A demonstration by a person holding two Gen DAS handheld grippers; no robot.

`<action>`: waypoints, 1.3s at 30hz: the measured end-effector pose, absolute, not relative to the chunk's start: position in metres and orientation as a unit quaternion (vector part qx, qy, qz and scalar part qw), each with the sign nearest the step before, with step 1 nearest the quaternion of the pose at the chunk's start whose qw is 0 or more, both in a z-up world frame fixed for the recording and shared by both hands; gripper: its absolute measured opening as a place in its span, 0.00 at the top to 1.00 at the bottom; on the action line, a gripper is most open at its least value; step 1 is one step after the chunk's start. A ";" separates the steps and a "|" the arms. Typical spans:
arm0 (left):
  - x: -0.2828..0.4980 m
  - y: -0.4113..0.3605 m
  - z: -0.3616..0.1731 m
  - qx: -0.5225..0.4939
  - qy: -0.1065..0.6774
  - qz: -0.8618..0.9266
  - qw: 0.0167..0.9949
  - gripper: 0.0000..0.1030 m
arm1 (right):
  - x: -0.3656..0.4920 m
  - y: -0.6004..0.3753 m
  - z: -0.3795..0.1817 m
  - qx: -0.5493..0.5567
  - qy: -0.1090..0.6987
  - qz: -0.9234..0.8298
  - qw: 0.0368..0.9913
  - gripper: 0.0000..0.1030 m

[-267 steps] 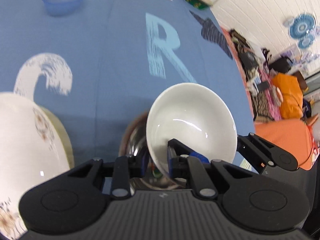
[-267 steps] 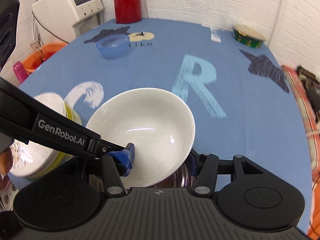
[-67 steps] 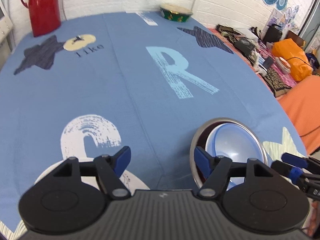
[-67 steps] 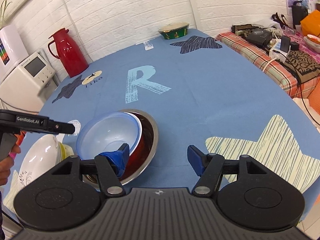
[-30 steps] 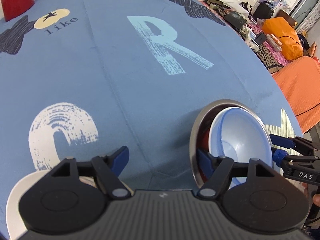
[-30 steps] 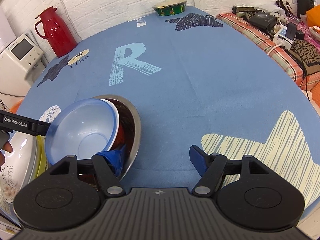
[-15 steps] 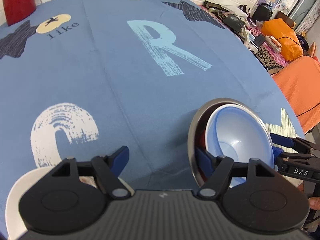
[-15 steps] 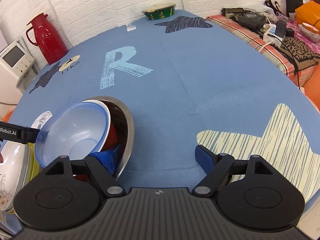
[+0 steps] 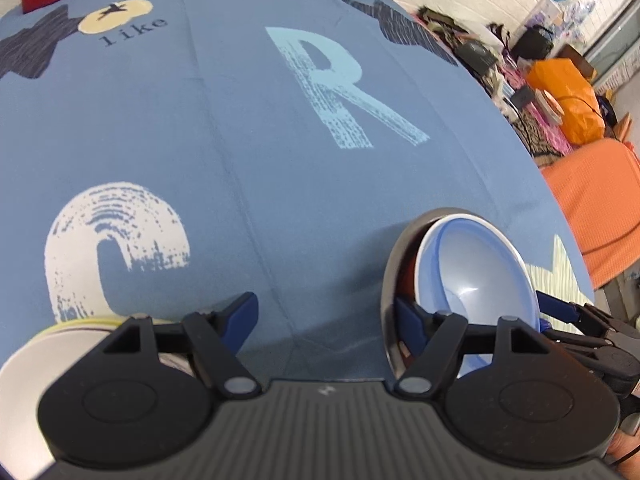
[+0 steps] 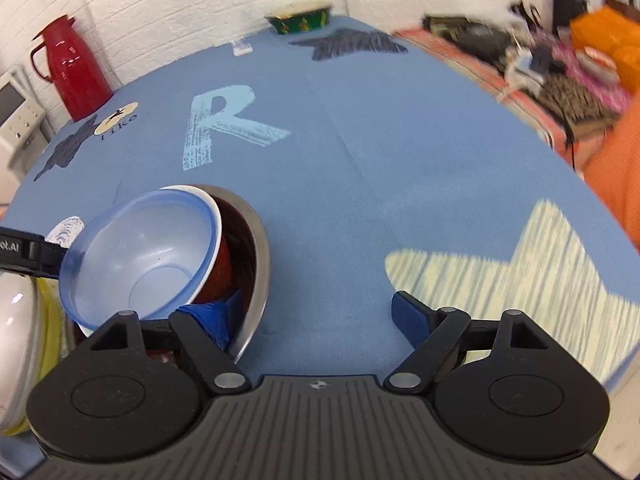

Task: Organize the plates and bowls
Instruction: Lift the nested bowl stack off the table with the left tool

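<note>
A pale blue bowl (image 10: 140, 260) sits tilted inside a white bowl (image 10: 216, 216). Both are nested in a red bowl (image 10: 224, 264) inside a steel bowl (image 10: 256, 256) near the table's front edge. My right gripper (image 10: 312, 316) is open, its left pad reaching into the steel bowl beside the red one. A little left of the same blue bowl (image 9: 472, 280) my left gripper (image 9: 324, 316) hangs open with nothing between its fingers. A stack of white and yellow plates (image 10: 28, 340) lies at the left, under the left gripper's finger in the left wrist view, plates (image 9: 40, 360).
A red thermos (image 10: 72, 68), a white appliance (image 10: 16, 120) and a green patterned bowl (image 10: 300, 18) stand along the far edge of the blue printed tablecloth (image 10: 360, 140). A cluttered bench (image 10: 560, 68) and orange fabric (image 9: 592, 200) lie past the right edge.
The nested bowls look more tilted toward the left. The right gripper has shifted, its view now blurred at the right. The left gripper has moved slightly lower and closer to the bowls.
</note>
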State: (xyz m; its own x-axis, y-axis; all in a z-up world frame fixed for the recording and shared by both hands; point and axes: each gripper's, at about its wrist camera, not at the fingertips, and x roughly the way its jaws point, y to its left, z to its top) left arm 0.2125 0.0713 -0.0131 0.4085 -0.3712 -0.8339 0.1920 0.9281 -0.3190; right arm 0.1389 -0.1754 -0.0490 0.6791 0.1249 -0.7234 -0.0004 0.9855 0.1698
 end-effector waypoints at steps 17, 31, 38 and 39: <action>0.229 0.085 -0.012 -0.112 0.517 -0.146 0.836 0.29 | 0.175 -0.175 -0.038 0.072 0.409 0.088 0.906 0.34; 0.226 0.085 -0.014 -0.112 0.508 -0.146 0.841 0.29 | 0.175 -0.161 -0.040 -0.003 0.372 0.068 0.926 0.26; 0.224 0.084 -0.014 -0.110 0.508 -0.146 0.842 0.30 | 0.184 -0.165 -0.038 0.003 0.386 0.063 0.920 0.26; 0.224 0.084 -0.013 -0.106 0.509 -0.147 0.842 0.29 | 0.189 -0.167 -0.038 0.015 0.402 0.061 0.913 0.25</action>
State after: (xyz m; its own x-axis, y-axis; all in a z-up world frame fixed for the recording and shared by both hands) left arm 0.2243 0.0837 -0.0135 0.4394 -0.3557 -0.8249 0.1398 0.9342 -0.3283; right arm 0.1887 -0.1666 -0.0383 0.6690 0.1229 -0.7331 -0.0983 0.9922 0.0766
